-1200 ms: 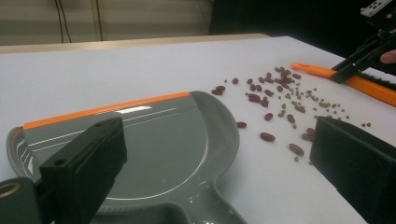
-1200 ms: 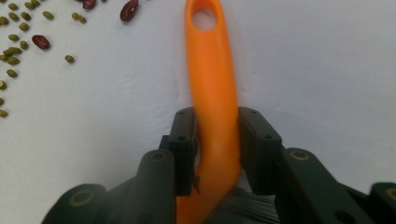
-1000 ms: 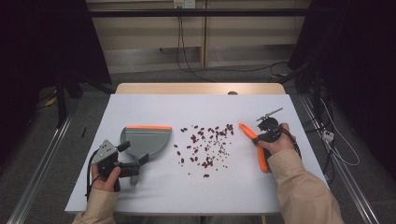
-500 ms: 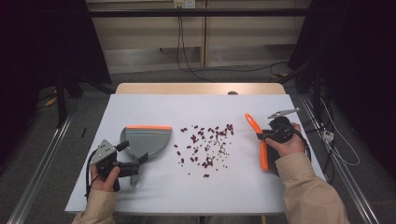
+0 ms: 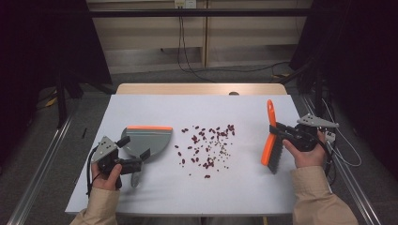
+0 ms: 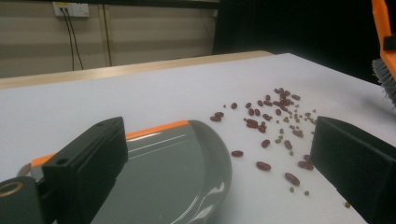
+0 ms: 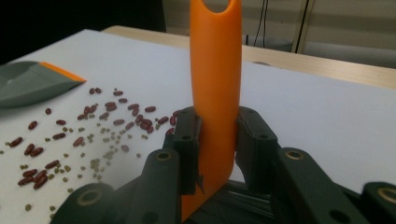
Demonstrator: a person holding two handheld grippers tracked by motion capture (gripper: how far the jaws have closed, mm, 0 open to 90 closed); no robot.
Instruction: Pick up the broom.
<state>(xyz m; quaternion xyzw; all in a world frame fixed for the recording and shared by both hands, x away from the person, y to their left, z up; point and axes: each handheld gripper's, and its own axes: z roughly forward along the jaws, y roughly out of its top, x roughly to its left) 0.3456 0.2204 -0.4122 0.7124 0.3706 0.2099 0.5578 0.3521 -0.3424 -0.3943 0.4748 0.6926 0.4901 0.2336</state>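
Observation:
A grey dustpan (image 5: 149,139) with an orange lip lies flat on the white table (image 5: 244,192), left of centre. My left gripper (image 5: 135,148) rests at its near side, open, and in the left gripper view (image 6: 219,172) its jaws stand wide with the dustpan (image 6: 173,168) low between them. Several red beans and small green ones (image 5: 206,145) are scattered at mid-table. My right gripper (image 5: 278,129) is shut on the orange handle of a hand brush (image 5: 269,140), bristles hanging toward the table at the right. The handle (image 7: 215,84) rises upright between the pads.
The beans (image 6: 273,121) (image 7: 93,126) spread between dustpan and brush (image 6: 385,51). A wooden strip (image 5: 202,89) borders the table's far edge. Metal rails (image 5: 42,164) run along the floor at both sides, and cables (image 5: 187,56) trail behind the table.
My right gripper has moved right and upward with the brush, whose handle has swung from a slant to point away from me. The left gripper and dustpan have stayed put.

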